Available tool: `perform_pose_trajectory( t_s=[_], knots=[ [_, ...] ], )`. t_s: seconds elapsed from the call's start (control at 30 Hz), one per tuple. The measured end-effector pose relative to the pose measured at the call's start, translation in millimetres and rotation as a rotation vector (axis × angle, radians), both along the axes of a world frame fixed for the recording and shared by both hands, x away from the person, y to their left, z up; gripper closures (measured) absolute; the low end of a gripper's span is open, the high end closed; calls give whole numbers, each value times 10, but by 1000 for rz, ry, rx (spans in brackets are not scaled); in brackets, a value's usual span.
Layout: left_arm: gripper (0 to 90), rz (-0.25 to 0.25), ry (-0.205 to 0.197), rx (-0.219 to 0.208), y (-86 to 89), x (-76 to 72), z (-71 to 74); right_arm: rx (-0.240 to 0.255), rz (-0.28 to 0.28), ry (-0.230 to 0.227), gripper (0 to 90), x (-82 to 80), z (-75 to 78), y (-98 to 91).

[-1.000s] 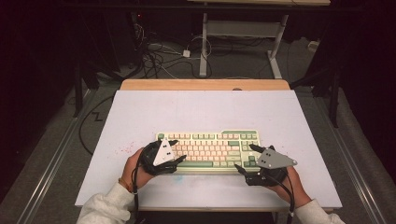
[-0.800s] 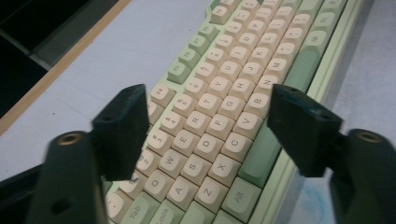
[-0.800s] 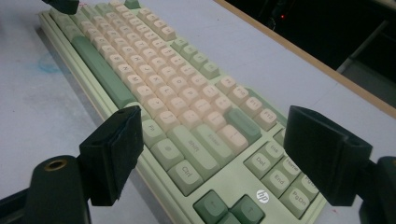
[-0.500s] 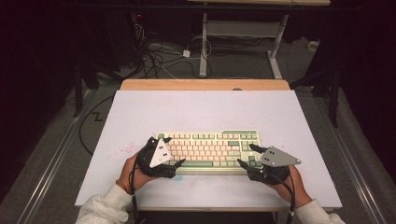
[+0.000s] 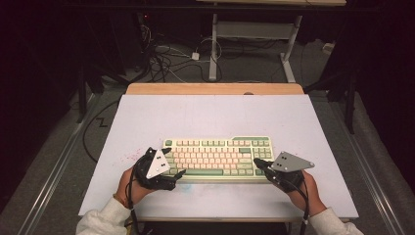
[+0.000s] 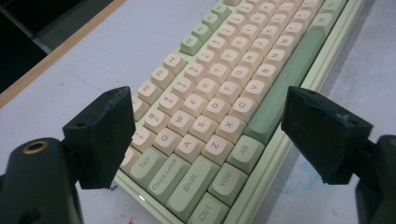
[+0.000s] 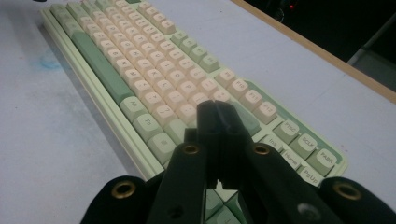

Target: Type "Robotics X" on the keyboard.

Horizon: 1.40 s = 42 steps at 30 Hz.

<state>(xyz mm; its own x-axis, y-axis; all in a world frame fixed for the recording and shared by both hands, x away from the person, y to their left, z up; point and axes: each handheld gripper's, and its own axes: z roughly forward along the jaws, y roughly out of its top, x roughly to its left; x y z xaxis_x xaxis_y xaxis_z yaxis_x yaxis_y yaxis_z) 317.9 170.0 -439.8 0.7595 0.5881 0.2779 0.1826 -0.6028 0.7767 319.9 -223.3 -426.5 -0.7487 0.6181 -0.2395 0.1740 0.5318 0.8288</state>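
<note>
While the keyboard (image 5: 219,157) lies flat near the front edge of the white table (image 5: 215,115), both grippers work its ends. The left gripper (image 6: 205,135) has its jaws wide apart, straddling the left end's keys without pressing on them, likely ready to brace that end. The right gripper (image 7: 218,116) has just been closing; its jaws now meet with nothing between, forming a single tip suited to pressing a key at the right end.
</note>
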Motion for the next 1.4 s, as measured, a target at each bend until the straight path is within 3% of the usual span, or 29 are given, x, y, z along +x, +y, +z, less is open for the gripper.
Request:
perform_pose_trajectory(
  t_s=[0.33,0.67,1.13,1.4],
  knots=[
    [172,40,38,3,183,-44,-37,-32,-4,43,900,92,-42,94],
    [172,67,48,-9,288,-55,-45,-82,2,81,900,204,-85,220],
    [172,53,69,-21,306,-50,-51,-157,-9,135,900,313,-242,307],
    [172,45,85,-31,312,-41,-34,-161,-4,138,900,317,-266,314]
  ],
)
